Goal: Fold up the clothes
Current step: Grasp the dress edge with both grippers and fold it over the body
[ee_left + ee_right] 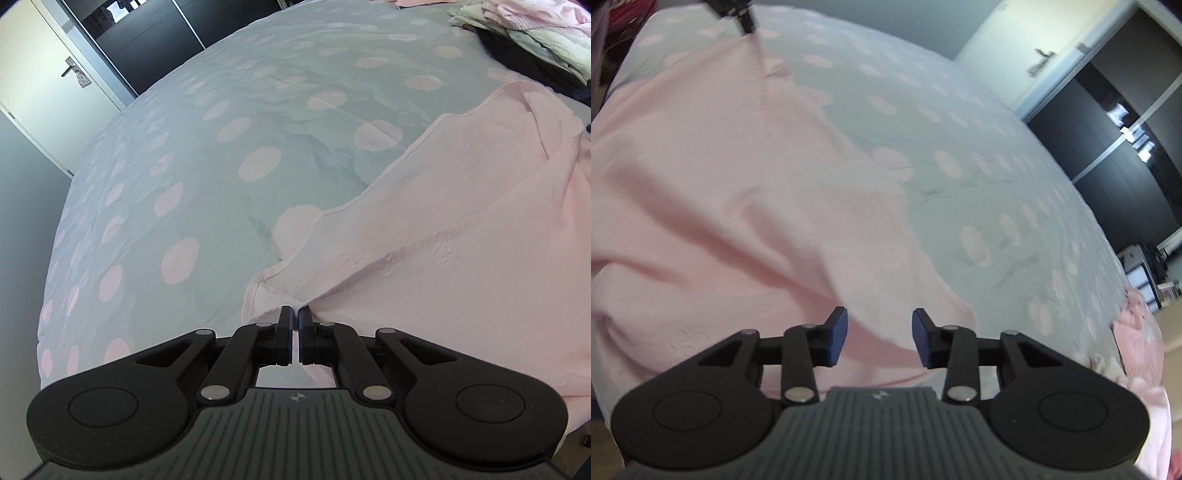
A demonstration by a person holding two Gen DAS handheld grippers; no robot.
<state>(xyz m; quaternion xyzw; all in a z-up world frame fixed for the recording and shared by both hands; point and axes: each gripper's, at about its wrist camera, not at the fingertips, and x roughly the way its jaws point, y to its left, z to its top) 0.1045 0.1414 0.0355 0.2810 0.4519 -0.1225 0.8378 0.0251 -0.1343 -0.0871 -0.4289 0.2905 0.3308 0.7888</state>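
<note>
A pale pink garment [461,206] lies spread on a bed with a grey cover with pink dots [229,155]. My left gripper [294,314] is shut on the near edge of the pink garment, and the cloth bunches at the fingertips. In the right wrist view the same pink garment [713,192] fills the left half. My right gripper [880,328] is open just above its near edge, with cloth between the blue pads [837,332]. The left gripper [748,26] shows far off at the top, pinching the garment's far corner.
A pile of other clothes [524,33] lies at the bed's far right. A white door [55,85] and dark wardrobe [147,44] stand beyond the bed. Another pink cloth [1137,332] lies at the bed's right edge in the right wrist view.
</note>
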